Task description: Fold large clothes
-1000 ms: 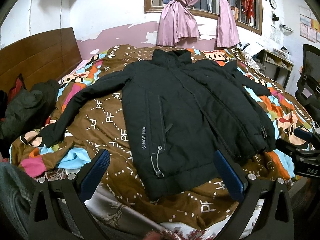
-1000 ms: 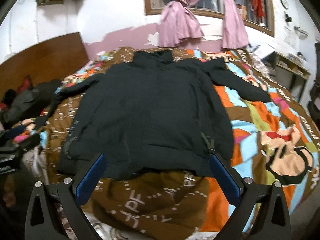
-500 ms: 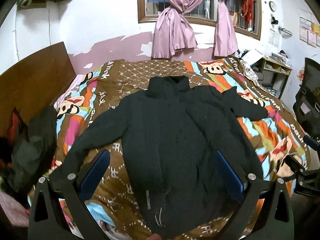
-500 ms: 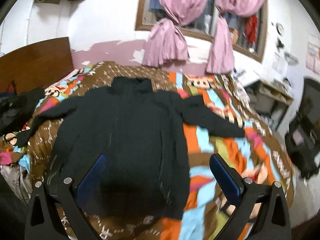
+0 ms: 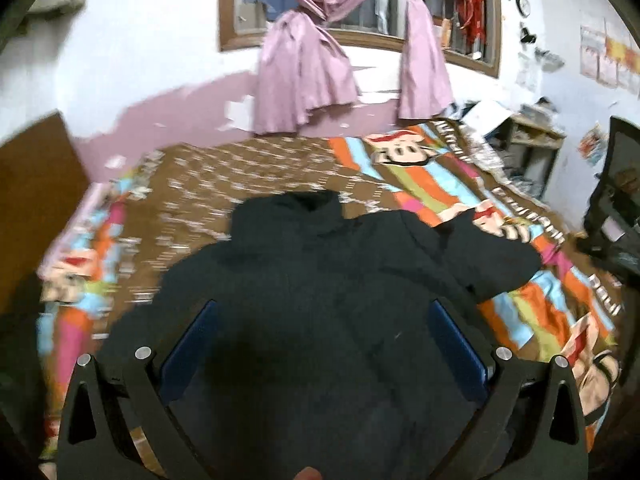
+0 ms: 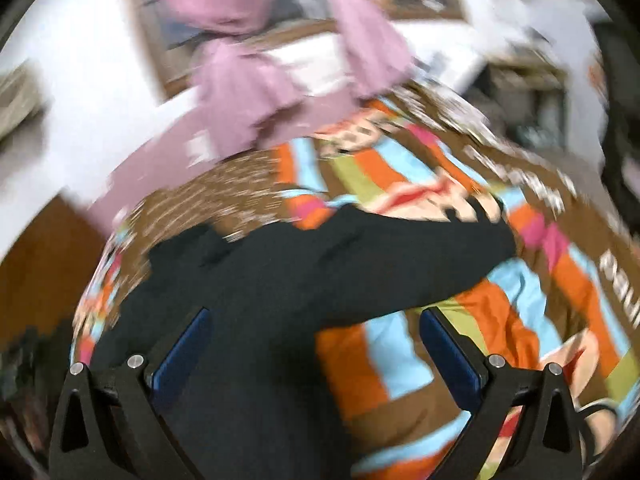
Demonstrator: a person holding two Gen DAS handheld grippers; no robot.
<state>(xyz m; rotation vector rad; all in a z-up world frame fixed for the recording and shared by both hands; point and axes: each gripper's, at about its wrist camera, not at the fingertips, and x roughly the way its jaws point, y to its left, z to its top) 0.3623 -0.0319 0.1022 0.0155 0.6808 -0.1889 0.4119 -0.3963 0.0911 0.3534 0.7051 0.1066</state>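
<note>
Your left gripper [image 5: 320,344] hangs over the jacket [image 5: 320,300] with its fingers spread wide, holding nothing. The jacket lies flat on the bedspread [image 5: 420,184], collar toward 12 o'clock. Your right gripper [image 6: 316,348] is spread just as wide and empty, above the sleeve [image 6: 400,256] that runs out toward 2 o'clock.
</note>
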